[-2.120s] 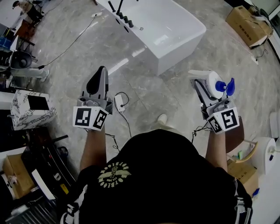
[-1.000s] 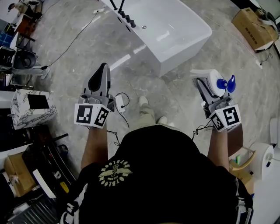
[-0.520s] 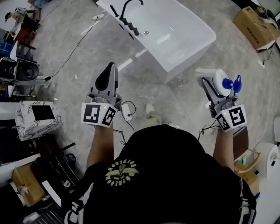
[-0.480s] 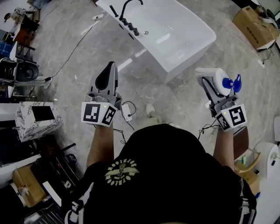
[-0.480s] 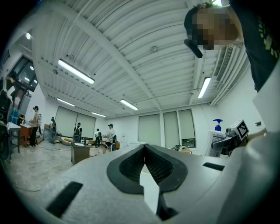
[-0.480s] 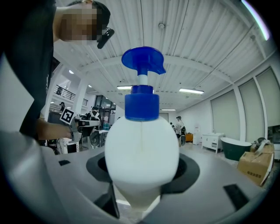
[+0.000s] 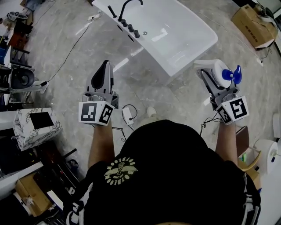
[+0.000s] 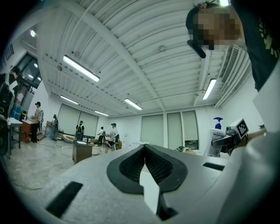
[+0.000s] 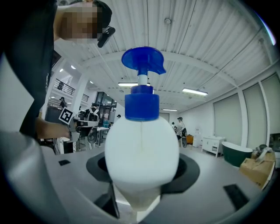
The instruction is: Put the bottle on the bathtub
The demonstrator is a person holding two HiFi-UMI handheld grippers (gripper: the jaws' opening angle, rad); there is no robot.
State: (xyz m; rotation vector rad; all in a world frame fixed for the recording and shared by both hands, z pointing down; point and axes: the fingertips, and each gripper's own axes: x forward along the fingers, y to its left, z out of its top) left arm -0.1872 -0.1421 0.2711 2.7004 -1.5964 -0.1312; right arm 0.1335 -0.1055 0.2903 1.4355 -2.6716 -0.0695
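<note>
A white bathtub [image 7: 175,30] with a black faucet [image 7: 127,8] stands on the grey floor ahead, at the top of the head view. A white bottle [image 7: 217,71] with a blue pump [image 7: 230,74] is clamped in my right gripper [image 7: 207,70], held in the air short of the tub's near right corner. Seen from the right gripper view, the bottle [image 9: 142,148] stands upright between the jaws, blue pump [image 9: 142,61] on top. Level with it on the left, my left gripper [image 7: 104,66] is shut and holds nothing. In the left gripper view its jaws meet, and the bottle [image 8: 216,142] shows far right.
A cable [image 7: 66,48] runs across the floor left of the tub, and a white adapter [image 7: 127,115] lies by my feet. A marble-patterned box [image 7: 37,127] sits at left, a cardboard box [image 7: 252,19] at top right. Several people stand far off in the hall.
The bathtub has come closer and more of its faucet shows as the person steps forward. Both grippers keep their pose, the bottle still held in the right one.
</note>
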